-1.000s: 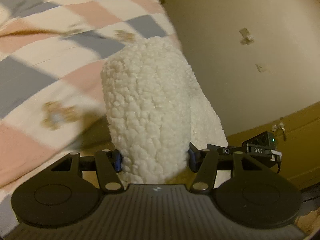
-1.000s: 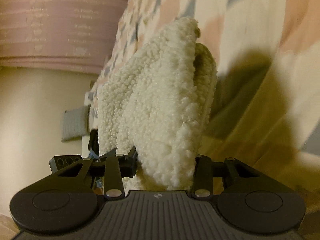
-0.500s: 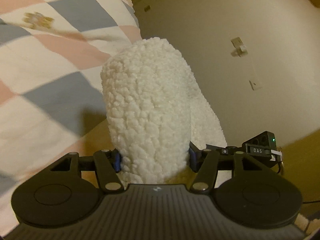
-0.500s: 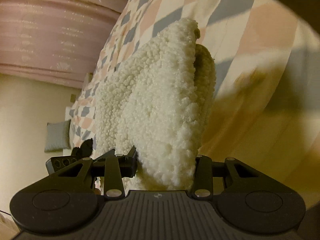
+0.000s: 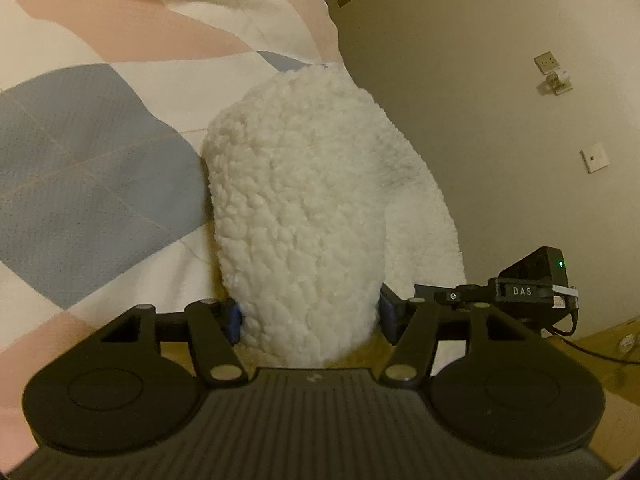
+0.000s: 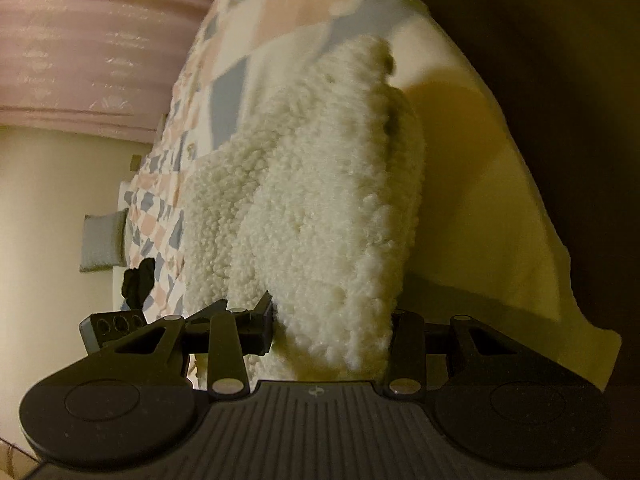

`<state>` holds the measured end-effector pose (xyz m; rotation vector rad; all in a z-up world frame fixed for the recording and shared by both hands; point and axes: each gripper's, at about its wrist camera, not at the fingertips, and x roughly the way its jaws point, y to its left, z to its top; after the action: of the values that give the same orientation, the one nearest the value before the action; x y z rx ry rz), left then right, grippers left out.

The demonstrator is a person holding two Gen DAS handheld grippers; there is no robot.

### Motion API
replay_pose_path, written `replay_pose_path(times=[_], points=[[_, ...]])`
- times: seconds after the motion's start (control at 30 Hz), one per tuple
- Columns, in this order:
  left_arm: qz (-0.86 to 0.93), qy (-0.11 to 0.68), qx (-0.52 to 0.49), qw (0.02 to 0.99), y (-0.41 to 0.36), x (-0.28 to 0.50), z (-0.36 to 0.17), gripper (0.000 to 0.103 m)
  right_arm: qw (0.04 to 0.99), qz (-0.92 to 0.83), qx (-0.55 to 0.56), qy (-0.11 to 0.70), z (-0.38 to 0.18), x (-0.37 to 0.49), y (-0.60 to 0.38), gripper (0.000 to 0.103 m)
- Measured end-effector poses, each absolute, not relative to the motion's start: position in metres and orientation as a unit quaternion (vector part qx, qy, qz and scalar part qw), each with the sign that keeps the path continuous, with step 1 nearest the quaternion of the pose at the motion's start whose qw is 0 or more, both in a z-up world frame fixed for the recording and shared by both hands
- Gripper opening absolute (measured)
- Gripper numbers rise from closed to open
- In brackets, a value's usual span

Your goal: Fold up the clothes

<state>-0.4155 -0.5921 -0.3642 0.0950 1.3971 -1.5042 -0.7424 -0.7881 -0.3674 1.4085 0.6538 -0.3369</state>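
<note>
A thick white fleece garment (image 5: pixel 304 216) is bunched in a fold between the fingers of my left gripper (image 5: pixel 310 316), which is shut on it. The same fleece (image 6: pixel 320 208) fills the right wrist view, where my right gripper (image 6: pixel 332 328) is shut on another folded edge. The garment hangs against the side of a bed covered by a pink, grey and white checked quilt (image 5: pixel 100 128). The fingertips of both grippers are buried in the fleece. The right gripper (image 5: pixel 532 280) shows at the right edge of the left wrist view.
The quilt (image 6: pixel 240 60) drapes over the bed edge, with its pale underside (image 6: pixel 492 208) hanging at right. A cream wall with sockets (image 5: pixel 552 72) is right of the bed. A pink curtain (image 6: pixel 88 40), a grey cushion (image 6: pixel 102 240) and a dark item (image 6: pixel 138 280) lie beyond.
Both grippers have kept their hold on the fleece and moved with it down along the bed side; the quilt has slid upward in both views and more wall shows.
</note>
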Motion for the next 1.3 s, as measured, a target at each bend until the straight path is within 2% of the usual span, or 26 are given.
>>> replay_pose_path(times=[0.1, 0.17, 0.3, 0.4, 0.43, 0.53, 0.57, 0.6, 0.7, 0.77, 0.8, 0.83, 0.87, 0.9, 0.93, 0.97, 1.03, 1.17, 1.23, 1.3], points=[[-0.638, 0.555, 0.044, 0.532, -0.585, -0.418, -0.349, 0.056, 0.701, -0.146, 0.64, 0.278, -0.385, -0.741, -0.786, 0.042], [-0.644, 0.544, 0.041, 0.537, -0.584, -0.415, -0.343, 0.056, 0.727, -0.14, 0.613, 0.276, -0.375, -0.734, -0.784, 0.042], [-0.631, 0.556, 0.052, 0.538, -0.594, -0.413, -0.354, 0.059, 0.754, -0.127, 0.585, 0.271, -0.364, -0.721, -0.788, 0.042], [-0.619, 0.575, 0.051, 0.532, -0.595, -0.405, -0.361, 0.065, 0.744, -0.135, 0.594, 0.275, -0.376, -0.715, -0.795, 0.043], [-0.621, 0.575, 0.054, 0.531, -0.595, -0.404, -0.356, 0.065, 0.737, -0.14, 0.599, 0.279, -0.382, -0.713, -0.797, 0.048], [-0.629, 0.559, 0.083, 0.534, -0.592, -0.396, -0.338, 0.066, 0.709, -0.184, 0.622, 0.277, -0.379, -0.72, -0.797, 0.081], [-0.631, 0.548, 0.096, 0.54, -0.59, -0.392, -0.329, 0.064, 0.71, -0.216, 0.61, 0.277, -0.37, -0.724, -0.795, 0.089], [-0.631, 0.534, 0.109, 0.552, -0.587, -0.39, -0.319, 0.06, 0.712, -0.251, 0.594, 0.278, -0.36, -0.729, -0.792, 0.092], [-0.635, 0.483, 0.141, 0.586, -0.591, -0.379, -0.284, 0.039, 0.711, -0.361, 0.541, 0.268, -0.325, -0.749, -0.78, 0.093], [-0.657, 0.428, 0.167, 0.598, -0.597, -0.38, -0.262, 0.02, 0.711, -0.421, 0.503, 0.254, -0.301, -0.759, -0.772, 0.085], [-0.667, 0.402, 0.181, 0.6, -0.606, -0.386, -0.255, 0.016, 0.719, -0.439, 0.478, 0.249, -0.288, -0.757, -0.768, 0.081], [-0.682, 0.371, 0.199, 0.598, -0.616, -0.395, -0.249, 0.012, 0.731, -0.446, 0.452, 0.249, -0.279, -0.753, -0.766, 0.069], [-0.694, 0.352, 0.211, 0.592, -0.625, -0.405, -0.248, 0.009, 0.749, -0.444, 0.422, 0.253, -0.27, -0.743, -0.764, 0.054], [-0.704, 0.334, 0.226, 0.584, -0.636, -0.414, -0.252, 0.009, 0.767, -0.437, 0.391, 0.26, -0.265, -0.73, -0.763, 0.047], [-0.709, 0.322, 0.24, 0.58, -0.646, -0.42, -0.259, 0.007, 0.782, -0.428, 0.363, 0.271, -0.261, -0.714, -0.762, 0.032], [-0.706, 0.319, 0.249, 0.581, -0.655, -0.423, -0.271, 0.005, 0.79, -0.422, 0.344, 0.281, -0.263, -0.697, -0.763, 0.024], [-0.697, 0.324, 0.255, 0.586, -0.671, -0.422, -0.294, 0.003, 0.802, -0.411, 0.314, 0.299, -0.271, -0.662, -0.767, 0.014], [-0.683, 0.35, 0.25, 0.59, -0.684, -0.416, -0.339, 0.004, 0.797, -0.415, 0.285, 0.333, -0.311, -0.628, -0.794, 0.013], [-0.685, 0.345, 0.254, 0.589, -0.686, -0.42, -0.351, 0.004, 0.781, -0.418, 0.291, 0.362, -0.34, -0.617, -0.806, 0.008], [-0.683, 0.341, 0.264, 0.59, -0.691, -0.423, -0.354, 0.004, 0.775, -0.422, 0.294, 0.367, -0.358, -0.617, -0.811, 0.008]])
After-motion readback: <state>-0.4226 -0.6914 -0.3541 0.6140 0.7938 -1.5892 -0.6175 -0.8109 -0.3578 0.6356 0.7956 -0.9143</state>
